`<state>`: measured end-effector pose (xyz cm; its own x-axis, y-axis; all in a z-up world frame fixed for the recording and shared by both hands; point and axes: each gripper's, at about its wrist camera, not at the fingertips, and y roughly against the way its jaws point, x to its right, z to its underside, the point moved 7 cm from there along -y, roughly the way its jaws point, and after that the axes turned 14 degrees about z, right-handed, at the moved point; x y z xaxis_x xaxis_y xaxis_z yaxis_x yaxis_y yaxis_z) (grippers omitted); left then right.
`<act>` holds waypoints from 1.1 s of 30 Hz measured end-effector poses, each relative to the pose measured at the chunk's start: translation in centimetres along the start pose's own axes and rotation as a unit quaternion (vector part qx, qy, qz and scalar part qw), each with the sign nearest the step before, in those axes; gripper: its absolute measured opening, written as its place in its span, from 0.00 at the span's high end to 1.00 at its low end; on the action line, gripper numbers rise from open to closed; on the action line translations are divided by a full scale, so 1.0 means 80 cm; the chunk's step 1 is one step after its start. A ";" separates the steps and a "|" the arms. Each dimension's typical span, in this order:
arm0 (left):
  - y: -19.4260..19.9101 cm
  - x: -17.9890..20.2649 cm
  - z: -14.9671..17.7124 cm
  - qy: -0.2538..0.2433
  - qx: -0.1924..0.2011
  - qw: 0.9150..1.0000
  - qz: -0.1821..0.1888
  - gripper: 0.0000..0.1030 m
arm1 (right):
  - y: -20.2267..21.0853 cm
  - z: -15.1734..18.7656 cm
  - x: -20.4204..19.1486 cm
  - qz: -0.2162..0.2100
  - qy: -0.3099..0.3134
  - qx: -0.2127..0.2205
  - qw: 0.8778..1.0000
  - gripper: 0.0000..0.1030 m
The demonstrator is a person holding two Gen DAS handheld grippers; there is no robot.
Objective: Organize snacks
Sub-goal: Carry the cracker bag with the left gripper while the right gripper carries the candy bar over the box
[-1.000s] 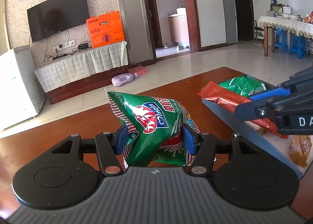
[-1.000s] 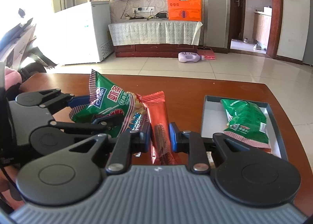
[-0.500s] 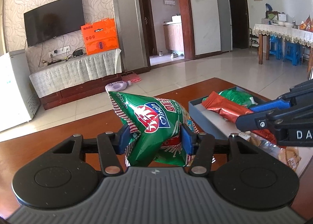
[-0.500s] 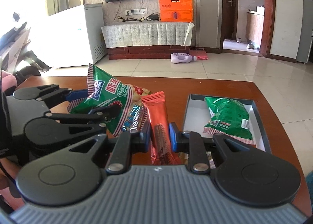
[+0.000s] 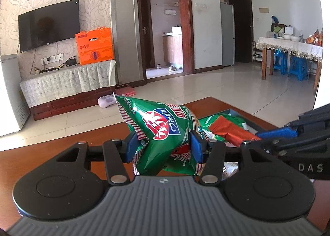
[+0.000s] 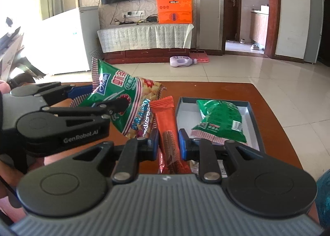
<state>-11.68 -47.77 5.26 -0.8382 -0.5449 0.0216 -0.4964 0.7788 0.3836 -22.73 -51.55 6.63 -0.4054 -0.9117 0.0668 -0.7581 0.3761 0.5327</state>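
Left wrist view: the left tongs pinch a puffy green snack bag across its middle, the blue pads denting the glossy film on both sides. The bag is air-filled and crinkly, with a red-and-white striped, serrated seal at its upper end, and it hangs clear of the wooden tabletop. To the right the right tongs reach in from the side, holding a flat orange-red bar wrapper over the near end of the grey tray, where another green packet lies.

Right wrist view: the right tongs are clamped tight on the orange bar wrapper, a slim, stiff foil sleeve with a zigzag top edge, standing roughly upright between the pads. Just to the right sits the shallow rectangular tray with a pale floor and dark rim; a green packet rests inside it. On the left, the left tongs carry the green snack bag beside the wrapper.

Judging by this, both snacks are headed for the tray. Doing it well means bringing each over the free floor beside the resting packet, lowering until it is close, then releasing one at a time so the slippery, pillowy bag does not roll over the low rim.
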 end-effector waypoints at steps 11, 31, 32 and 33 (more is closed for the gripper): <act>-0.022 0.040 -0.013 0.003 0.007 1.000 0.030 0.44 | 0.002 0.013 0.034 0.019 -0.008 -0.011 1.000 0.77; -0.080 0.078 -0.017 0.020 -0.005 0.998 0.062 0.44 | -0.006 0.040 0.076 0.041 -0.002 -0.044 0.998 0.77; -0.083 0.079 -0.017 0.021 -0.006 0.998 0.064 0.44 | -0.007 0.041 0.078 0.041 -0.002 -0.046 0.998 0.77; -0.087 0.079 -0.017 0.021 -0.006 0.998 0.065 0.44 | -0.007 0.043 0.079 0.041 -0.002 -0.048 0.998 0.77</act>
<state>-13.21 -57.04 3.99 -0.8848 -0.4525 0.1111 -0.3811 0.8400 0.3862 -26.60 -56.99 3.87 -0.4655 -0.8781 0.1105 -0.6699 0.4312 0.6045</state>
